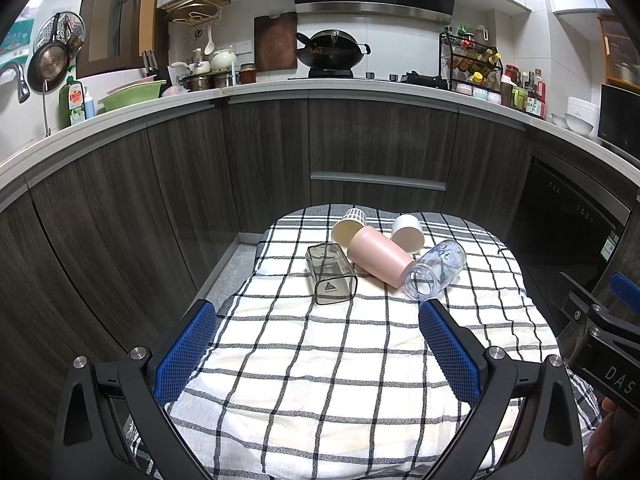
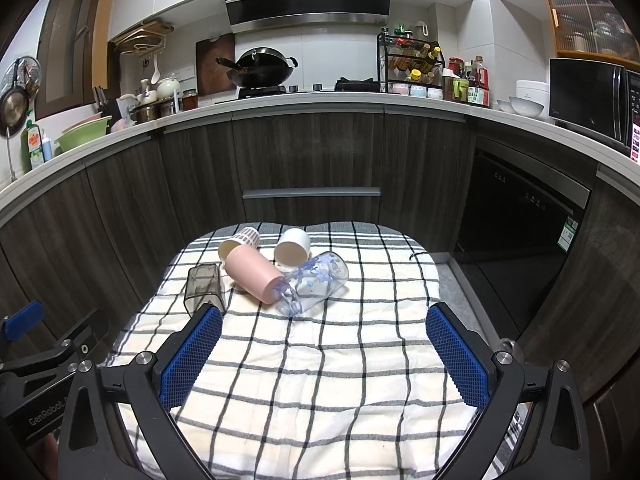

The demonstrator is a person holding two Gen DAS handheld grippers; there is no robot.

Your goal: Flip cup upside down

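In front of you a checked cloth (image 1: 320, 360) covers the table, with dark kitchen cabinets (image 1: 200, 168) behind it. Your left gripper (image 1: 316, 344) hovers over the near part of the cloth, its blue pads (image 1: 186, 354) spread wide with nothing between them. Your right gripper (image 2: 324, 354) does the same, fingers apart and empty, beside the left one.

At the far end of the cloth five cups lie on their sides in a cluster. The pink cup (image 1: 380, 256) sits in the middle, touching the clear printed cup (image 1: 438, 270) on its right. A smoky square cup (image 1: 330, 278) lies just to its left. Behind them are a striped cup (image 1: 348, 228) and a white cup (image 1: 408, 232).
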